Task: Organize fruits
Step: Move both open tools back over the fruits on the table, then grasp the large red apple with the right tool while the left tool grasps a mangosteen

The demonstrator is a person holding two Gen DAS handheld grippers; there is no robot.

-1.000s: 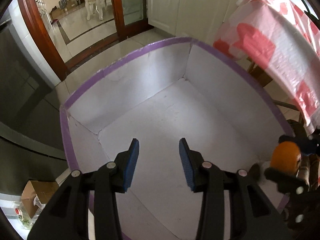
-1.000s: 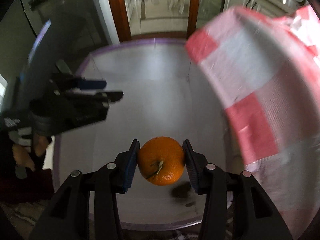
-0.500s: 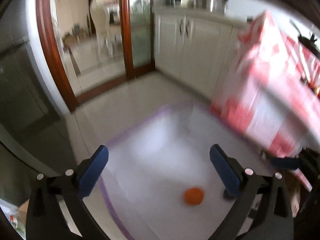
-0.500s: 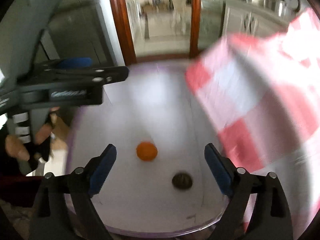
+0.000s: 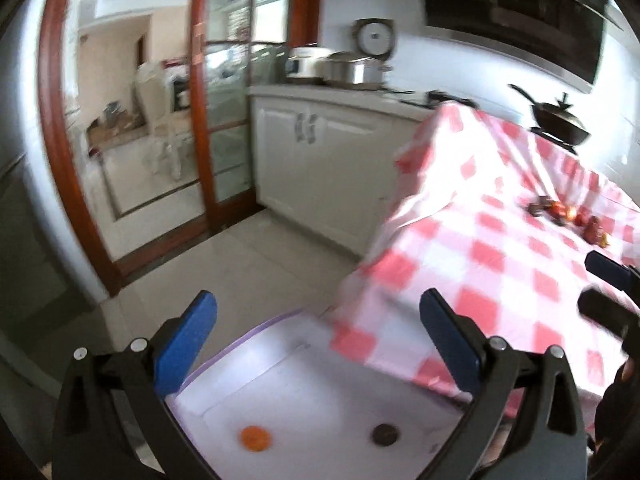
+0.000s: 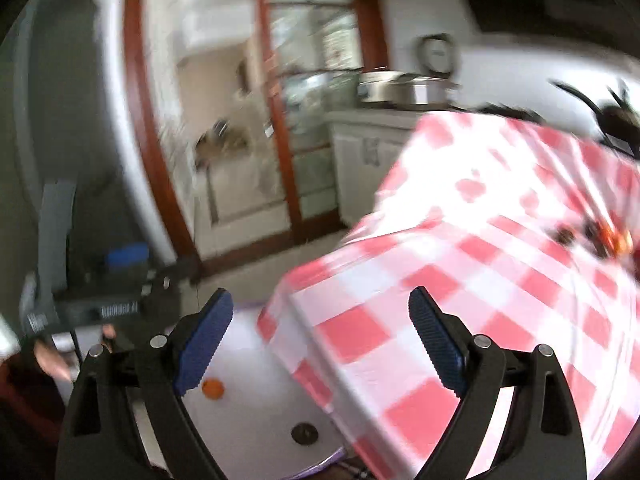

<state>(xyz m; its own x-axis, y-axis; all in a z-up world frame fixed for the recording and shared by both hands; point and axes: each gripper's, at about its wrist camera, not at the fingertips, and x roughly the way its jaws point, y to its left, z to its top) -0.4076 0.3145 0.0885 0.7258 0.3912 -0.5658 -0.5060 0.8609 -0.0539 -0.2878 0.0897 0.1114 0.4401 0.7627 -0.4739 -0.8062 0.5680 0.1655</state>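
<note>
A white box with a purple rim (image 5: pixel 256 330) stands on the floor beside the table. An orange (image 5: pixel 254 437) and a dark round fruit (image 5: pixel 385 434) lie on its bottom; in the right wrist view the orange (image 6: pixel 212 389) and the dark fruit (image 6: pixel 305 433) show again. Several small red and dark fruits (image 5: pixel 568 216) lie far back on the red-and-white checked tablecloth (image 5: pixel 480 248). My left gripper (image 5: pixel 318 340) hangs open and empty high over the box. My right gripper (image 6: pixel 320 334) is open and empty over the table's corner. The views are blurred.
White kitchen cabinets (image 5: pixel 320 168) with pots on the counter stand behind, next to a wooden-framed glass door (image 5: pixel 208 120). A black pan (image 5: pixel 560 120) sits beyond the table. In the right wrist view a hand (image 6: pixel 52 360) holds the left gripper's body (image 6: pixel 100 300) at the left.
The right gripper opened and let the orange go into the box. The left gripper opened wide too. Both grippers rose and tilted up, bringing the tabletop and the kitchen into view.
</note>
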